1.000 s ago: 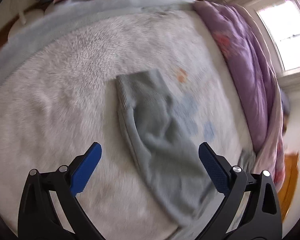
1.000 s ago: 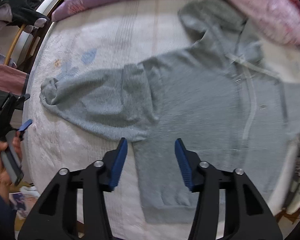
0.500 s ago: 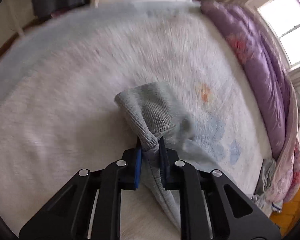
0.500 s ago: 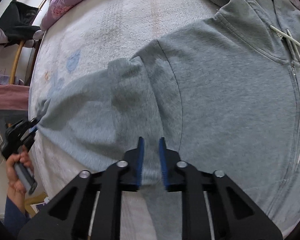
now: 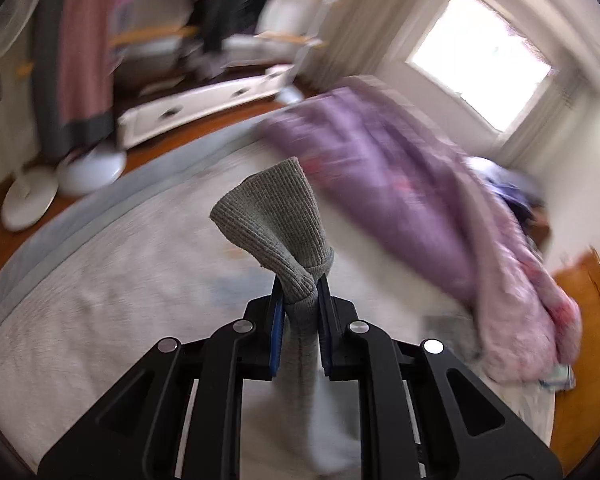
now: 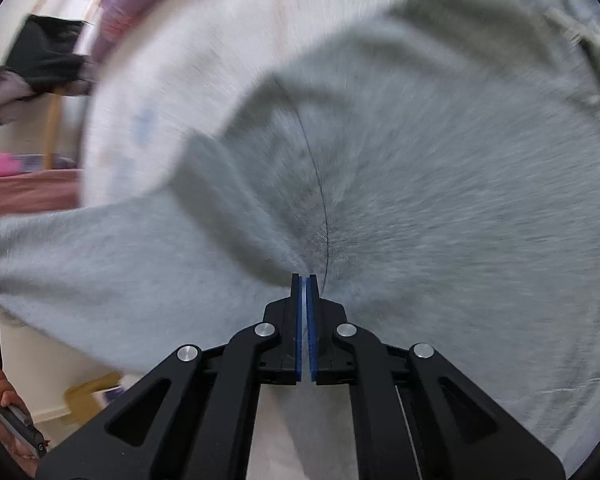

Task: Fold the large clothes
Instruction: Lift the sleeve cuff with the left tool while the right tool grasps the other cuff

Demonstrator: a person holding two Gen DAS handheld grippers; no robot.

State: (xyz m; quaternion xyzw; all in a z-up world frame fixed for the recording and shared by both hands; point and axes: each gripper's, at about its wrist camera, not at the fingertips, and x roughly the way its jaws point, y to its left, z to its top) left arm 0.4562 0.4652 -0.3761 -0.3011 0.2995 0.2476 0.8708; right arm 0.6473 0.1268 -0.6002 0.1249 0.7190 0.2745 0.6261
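Observation:
A grey zip-up hoodie (image 6: 440,184) lies on a white fuzzy bedspread (image 6: 204,52). My left gripper (image 5: 300,280) is shut on the ribbed sleeve cuff (image 5: 272,212), which stands up bunched above the jaws, lifted off the bed. My right gripper (image 6: 304,278) is shut on the hoodie fabric near the underarm seam (image 6: 320,192), where sleeve meets body. The sleeve (image 6: 100,264) stretches off to the left in the right wrist view. The hoodie's zip and drawcord (image 6: 580,36) show at the upper right.
A purple quilt (image 5: 412,184) lies bunched along the bed's far side under a window (image 5: 480,60). A white drawer unit (image 5: 204,104), hanging clothes (image 5: 80,52) and a fan base (image 5: 28,200) stand beyond the bed. The bedspread (image 5: 100,320) spreads below the left gripper.
Both grippers closed on the hoodie, left on the cuff, right near the underarm. The left gripper has since lifted the cuff and tilted up toward the room; the right pressed closer to the fabric.

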